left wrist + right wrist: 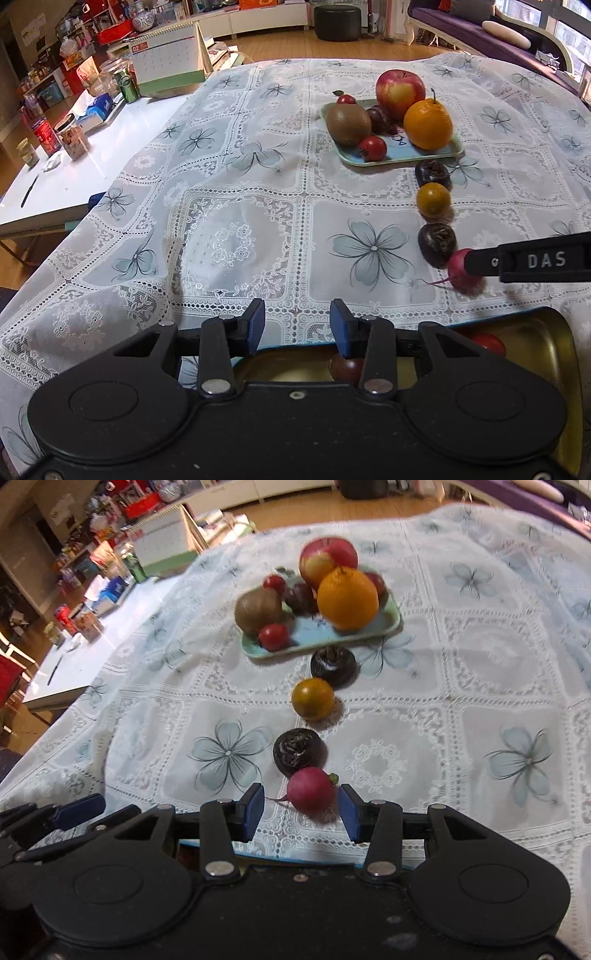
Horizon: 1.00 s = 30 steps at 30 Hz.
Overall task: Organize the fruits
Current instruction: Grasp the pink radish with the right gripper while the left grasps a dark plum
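Right hand-held gripper (301, 806) stands parted around the pink radish (312, 789), pads clear of it, low centre of frame. Left hand-held gripper (297, 325) gapes empty. Upper centre, the tray (391, 622) holds fruit.

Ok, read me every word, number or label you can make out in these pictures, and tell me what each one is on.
"DAS": white letters on the side of the right gripper, seen from the left wrist.
"02": red corner tab of the desk calendar; its date grid is too small to read.
Blue handwriting on the tray floor: unreadable.
Labels on the cans and jars on the side table: too small or blurred.
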Motion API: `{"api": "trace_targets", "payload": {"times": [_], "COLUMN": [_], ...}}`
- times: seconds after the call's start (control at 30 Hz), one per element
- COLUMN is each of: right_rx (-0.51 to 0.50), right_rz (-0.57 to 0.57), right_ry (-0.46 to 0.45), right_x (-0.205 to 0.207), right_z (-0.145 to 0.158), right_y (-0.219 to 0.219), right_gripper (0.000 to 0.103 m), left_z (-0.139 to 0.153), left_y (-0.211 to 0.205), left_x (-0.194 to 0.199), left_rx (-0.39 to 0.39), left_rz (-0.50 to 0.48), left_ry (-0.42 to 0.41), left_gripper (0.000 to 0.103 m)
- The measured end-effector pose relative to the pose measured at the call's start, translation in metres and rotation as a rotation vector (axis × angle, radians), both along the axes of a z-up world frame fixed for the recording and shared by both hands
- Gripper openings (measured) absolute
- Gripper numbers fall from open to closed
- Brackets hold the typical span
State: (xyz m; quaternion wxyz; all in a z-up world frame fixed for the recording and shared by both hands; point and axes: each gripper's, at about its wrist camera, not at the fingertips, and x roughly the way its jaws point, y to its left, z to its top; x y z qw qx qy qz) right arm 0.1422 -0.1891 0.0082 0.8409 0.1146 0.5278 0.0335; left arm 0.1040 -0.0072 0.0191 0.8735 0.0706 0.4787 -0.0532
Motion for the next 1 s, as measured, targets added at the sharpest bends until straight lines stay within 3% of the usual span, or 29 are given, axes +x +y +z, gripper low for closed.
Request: {"api": "trace_targets", "payload": {"times": [0.27,0.37,0.57,1.0], "right_rx": [-0.009,-0.020,0.010,-0.013], "right_rz": [-0.041,-0.062,-0.077,-0.226], "right_ry": [0.064,0.087,0.051,-0.076], "right_x": [0.019,0.023,0.014,-0.036], "right_z": [-0.029,-0.036,-0.023,0.000], "right_y": [0.007,0.007,-0.011,-0.080], "right_gripper": [0.047,0.039,0.038,0.039], "left_z": [-0.008,-0.009,-0.008,-0.004], "left_y": [0.004,0.004,-0.006,-0.096], "left_x": [0.012,0.015,0.027,0.044], "left_rx": [0.005,-0.003,-0.014,-0.083], "left_rz": [0.016,0.013,-0.013,-0.259], "left_ry": [0.017,0.024,0.026,-0.002], "left_gripper": [0.048,0.048,0.047,0.049]}}
